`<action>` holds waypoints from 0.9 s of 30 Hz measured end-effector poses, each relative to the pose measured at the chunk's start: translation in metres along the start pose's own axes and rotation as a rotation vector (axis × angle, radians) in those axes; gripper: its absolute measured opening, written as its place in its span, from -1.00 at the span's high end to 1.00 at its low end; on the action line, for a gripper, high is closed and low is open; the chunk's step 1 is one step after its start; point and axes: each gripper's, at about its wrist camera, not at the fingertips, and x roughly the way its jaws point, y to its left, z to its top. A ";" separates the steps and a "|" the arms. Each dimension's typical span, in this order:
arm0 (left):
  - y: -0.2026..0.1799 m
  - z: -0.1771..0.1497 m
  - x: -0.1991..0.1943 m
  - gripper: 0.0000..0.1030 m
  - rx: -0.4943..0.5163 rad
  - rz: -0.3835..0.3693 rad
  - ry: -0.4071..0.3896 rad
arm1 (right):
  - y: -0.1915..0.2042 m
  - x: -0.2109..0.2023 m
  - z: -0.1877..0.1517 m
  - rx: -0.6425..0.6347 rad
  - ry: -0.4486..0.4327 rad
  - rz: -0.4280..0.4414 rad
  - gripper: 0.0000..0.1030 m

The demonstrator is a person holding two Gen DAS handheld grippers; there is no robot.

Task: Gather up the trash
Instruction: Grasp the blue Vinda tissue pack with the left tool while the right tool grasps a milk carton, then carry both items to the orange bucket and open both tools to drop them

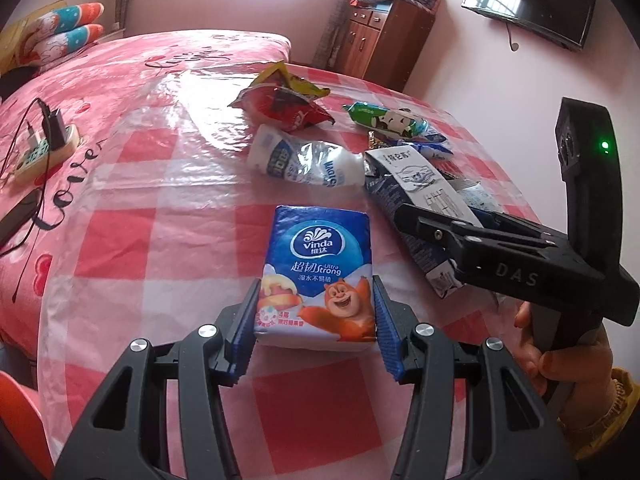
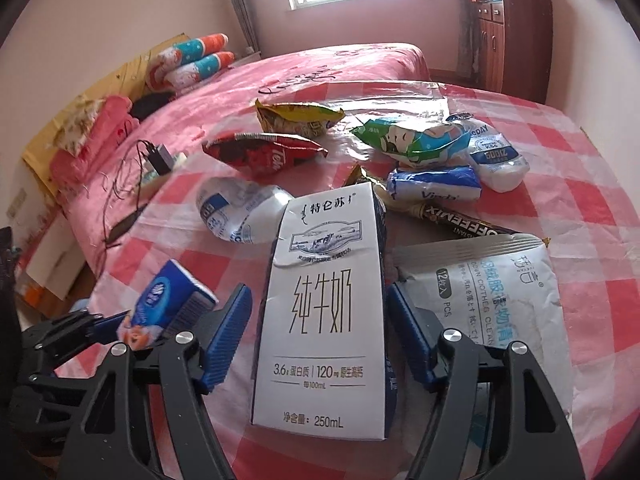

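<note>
Left hand-held gripper (image 1: 316,320): clenched on the blue Vinda tissue pack (image 1: 318,272), one blue pad pressed flat to each side of it. In the right wrist view the same pack (image 2: 160,312) shows at about 8 o'clock, held up off the cloth.

Right hand-held gripper (image 2: 316,332): straddling the white milk carton (image 2: 320,320), which lies flat. There's a sliver of daylight between each pad and the carton's sides, so it's released, not gripping yet.

Same gripper from the other side: in the left wrist view it comes in from 3 o'clock, black fingers (image 1: 460,236) over the carton (image 1: 420,184), and a hand (image 1: 560,360) in a yellow cuff on the handle.

Worktop (image 1: 168,240): round, with a red and white check plastic cover, pretty shiny.

Trash pile, right wrist view: squashed white bottle (image 2: 240,212) at 10 o'clock from the carton, red snack bag (image 2: 264,156) beyond it, yellow bag (image 2: 300,120) further back at 12.

More trash: green and white wrapper (image 2: 412,140) at 1 o'clock, a second white bottle (image 2: 496,156) next to it, a crumpled blue Vinda wrapper (image 2: 436,184) in front.

Right of the carton: dark coffee-mix sachet (image 2: 452,220) and a pale wipes packet (image 2: 500,300), the packet touching the right pad.

Background: pink bed (image 1: 140,64) behind the worktop, with a power strip (image 1: 44,148) and cables on it.
</note>
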 end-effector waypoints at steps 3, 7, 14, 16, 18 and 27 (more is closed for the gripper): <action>0.002 -0.004 -0.004 -0.03 -0.012 -0.001 -0.006 | 0.004 0.002 0.000 -0.020 0.010 -0.027 -0.31; 0.006 -0.008 -0.009 -0.03 -0.035 -0.004 -0.017 | 0.003 0.002 -0.001 -0.022 0.003 -0.028 -0.29; 0.014 -0.018 -0.021 -0.03 -0.061 -0.005 -0.035 | 0.008 -0.011 -0.009 -0.029 -0.038 -0.007 -0.28; 0.016 -0.020 -0.023 -0.03 -0.065 -0.004 -0.038 | 0.011 -0.015 -0.012 -0.034 -0.045 -0.007 -0.28; 0.017 -0.023 -0.026 -0.03 -0.069 -0.003 -0.042 | 0.014 -0.018 -0.014 -0.035 -0.047 -0.005 -0.28; 0.024 -0.034 -0.045 -0.03 -0.083 0.008 -0.064 | 0.026 -0.036 -0.022 -0.030 -0.067 0.006 -0.28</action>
